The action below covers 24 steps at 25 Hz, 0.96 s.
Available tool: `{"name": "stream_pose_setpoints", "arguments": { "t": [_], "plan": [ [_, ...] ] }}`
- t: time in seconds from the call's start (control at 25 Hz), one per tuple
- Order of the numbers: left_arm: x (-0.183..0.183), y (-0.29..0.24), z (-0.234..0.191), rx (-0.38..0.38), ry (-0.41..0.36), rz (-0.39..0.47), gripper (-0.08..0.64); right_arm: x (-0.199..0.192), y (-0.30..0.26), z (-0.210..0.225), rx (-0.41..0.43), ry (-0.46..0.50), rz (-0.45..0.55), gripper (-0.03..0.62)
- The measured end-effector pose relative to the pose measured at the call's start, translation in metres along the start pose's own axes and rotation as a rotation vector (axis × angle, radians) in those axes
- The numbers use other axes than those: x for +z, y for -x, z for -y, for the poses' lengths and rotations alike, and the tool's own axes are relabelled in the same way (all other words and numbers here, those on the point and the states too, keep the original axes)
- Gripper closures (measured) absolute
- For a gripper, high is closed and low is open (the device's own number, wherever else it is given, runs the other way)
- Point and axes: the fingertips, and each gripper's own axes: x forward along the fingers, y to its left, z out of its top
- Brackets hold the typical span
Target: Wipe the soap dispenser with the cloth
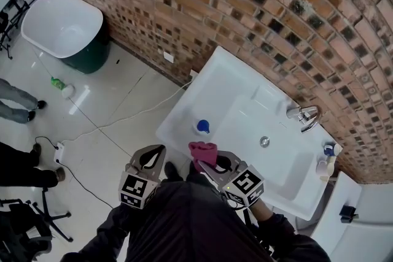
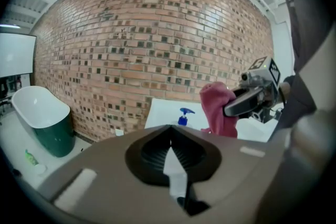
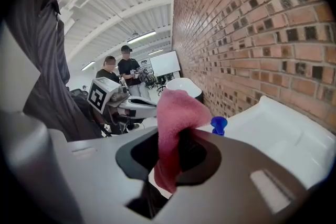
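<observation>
The soap dispenser [image 1: 202,126], white with a blue pump, stands on the left ledge of the white sink [image 1: 227,80]. My right gripper [image 1: 207,164] is shut on a pink cloth [image 1: 203,151], just in front of the sink's near edge and short of the dispenser. In the right gripper view the cloth [image 3: 176,113] bulges up out of the jaws, with the blue pump [image 3: 218,124] beyond it. My left gripper [image 1: 157,155] hangs to the left over the floor, its jaws shut with nothing in them [image 2: 169,134]. From there I see the cloth [image 2: 218,107] and the dispenser [image 2: 184,117].
A brick wall runs behind the sink. The faucet [image 1: 304,115] and small bottles [image 1: 328,156] are at the sink's right end. A white tub on a green base [image 1: 64,24] stands at far left. Cables, a green bottle [image 1: 58,83] and people's feet [image 1: 27,110] are on the floor.
</observation>
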Motion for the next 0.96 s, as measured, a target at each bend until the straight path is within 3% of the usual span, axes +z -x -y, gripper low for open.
{"name": "stream_pose_setpoints", "arguments": {
  "t": [0.96],
  "plan": [
    [0.0035, -0.0032, 0.0033, -0.014, -0.013, 0.003, 0.558, 0.0035, -0.0026, 0.0029, 0.007, 0.007, -0.008, 0.526]
  ]
}}
